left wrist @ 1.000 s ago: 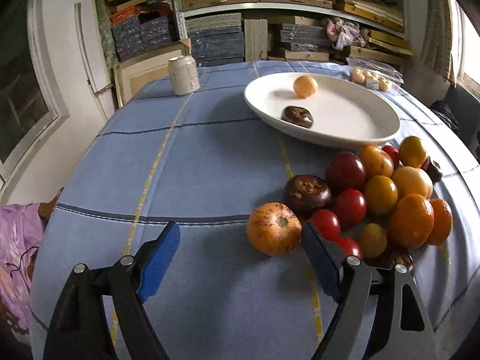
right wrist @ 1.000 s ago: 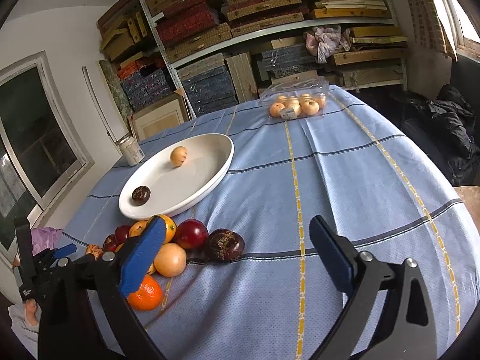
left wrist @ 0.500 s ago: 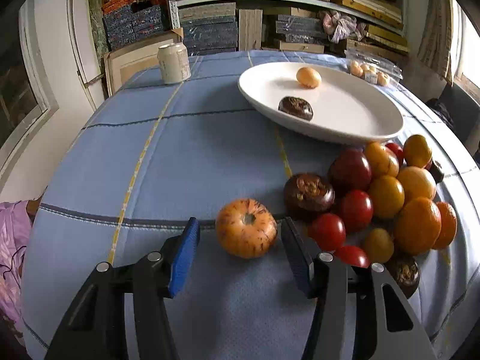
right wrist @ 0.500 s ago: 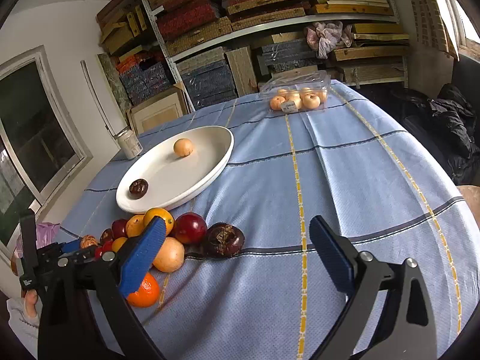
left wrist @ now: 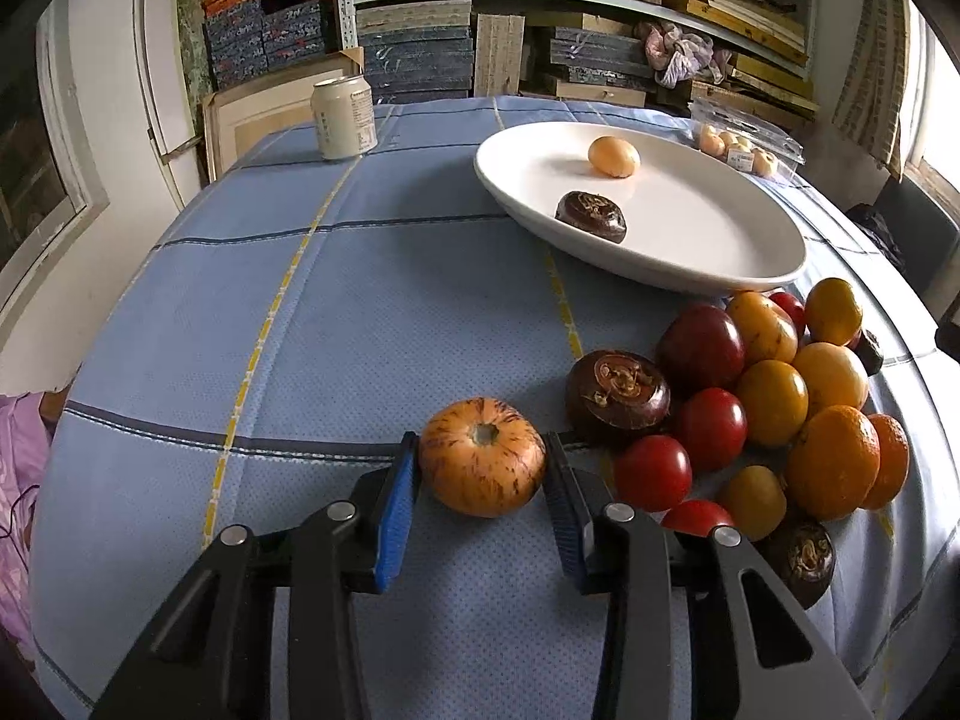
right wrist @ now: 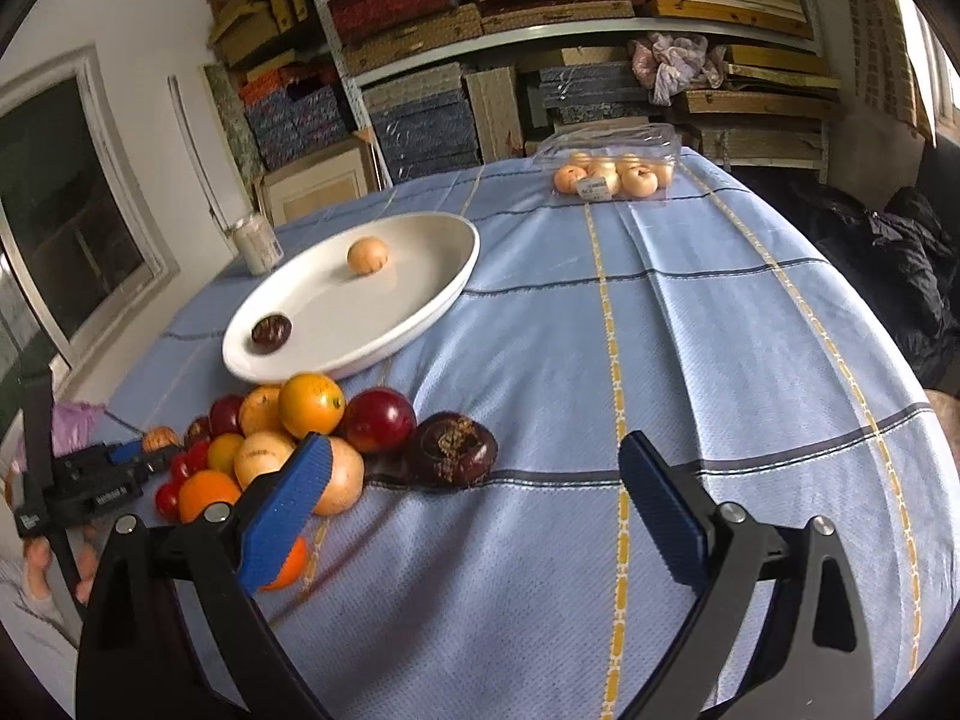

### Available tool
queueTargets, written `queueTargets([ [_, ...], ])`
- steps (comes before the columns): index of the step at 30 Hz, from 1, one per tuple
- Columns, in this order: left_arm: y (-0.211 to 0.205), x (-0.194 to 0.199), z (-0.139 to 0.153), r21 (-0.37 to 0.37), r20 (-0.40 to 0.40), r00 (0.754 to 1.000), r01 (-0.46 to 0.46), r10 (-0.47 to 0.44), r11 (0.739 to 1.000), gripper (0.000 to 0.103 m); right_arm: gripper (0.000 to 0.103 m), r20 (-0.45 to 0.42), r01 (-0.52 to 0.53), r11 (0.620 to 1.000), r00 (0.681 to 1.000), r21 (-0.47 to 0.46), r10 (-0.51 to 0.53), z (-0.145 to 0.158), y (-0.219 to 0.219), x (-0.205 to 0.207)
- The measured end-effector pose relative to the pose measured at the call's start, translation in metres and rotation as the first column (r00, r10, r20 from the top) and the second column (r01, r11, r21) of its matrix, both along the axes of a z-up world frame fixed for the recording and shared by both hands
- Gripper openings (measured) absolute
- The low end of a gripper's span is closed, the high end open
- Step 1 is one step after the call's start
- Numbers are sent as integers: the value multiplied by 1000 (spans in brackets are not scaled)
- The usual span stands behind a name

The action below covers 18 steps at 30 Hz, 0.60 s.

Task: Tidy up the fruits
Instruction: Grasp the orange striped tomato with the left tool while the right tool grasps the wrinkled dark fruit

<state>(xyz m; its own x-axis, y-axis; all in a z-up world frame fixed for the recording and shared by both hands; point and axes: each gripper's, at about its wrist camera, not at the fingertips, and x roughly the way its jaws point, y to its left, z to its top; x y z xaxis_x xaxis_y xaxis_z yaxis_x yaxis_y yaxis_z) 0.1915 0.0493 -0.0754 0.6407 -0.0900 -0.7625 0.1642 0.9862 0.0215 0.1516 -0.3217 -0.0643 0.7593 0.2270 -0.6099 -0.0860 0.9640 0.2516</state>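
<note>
Across the blue checked tabletop (left wrist: 390, 312), a white oval plate (left wrist: 708, 240) sits at two o'clock in the left wrist view, holding a dark brown fruit (left wrist: 591, 215) and a pale orange fruit (left wrist: 613, 156); a fruit pile (left wrist: 774, 396) lies at four o'clock, touching the plate's near rim; a can (left wrist: 344, 117) stands at eleven o'clock; the left hand-held gripper (left wrist: 480, 474) has both blue pads against a striped orange fruit (left wrist: 482, 456); the right hand-held gripper (right wrist: 474, 498) hangs wide apart, gripping nothing.

Blue-clothed table (left wrist: 372, 312) under white plate (left wrist: 708, 264), can (left wrist: 344, 117), fruit pile (left wrist: 750, 408).
</note>
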Motion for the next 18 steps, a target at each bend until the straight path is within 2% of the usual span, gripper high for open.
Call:
queueTargets([
  [5,3,-1,2,1,6,1000,-19,19,1000,40,93,-32,-49,995,998,-84,46,-8,17,2],
  [9,8,-4,7,-20,22,999,-30,31,999,40,72,-71,-83,981,995,-178,72,-18,34,6],
  [10,8,-4,8,-25,26,999,-29,30,999,40,71,-82,-90,977,994,-195,75,-20,37,8],
  [15,6,-7,9,-37,33,999,-16,18,999,40,70,-78,-71,972,995,-224,55,-23,37,13],
  [18,4,-9,10,-36,36,999,-8,9,999,40,70,-82,-70,958,995,-277,49,-25,43,23],
])
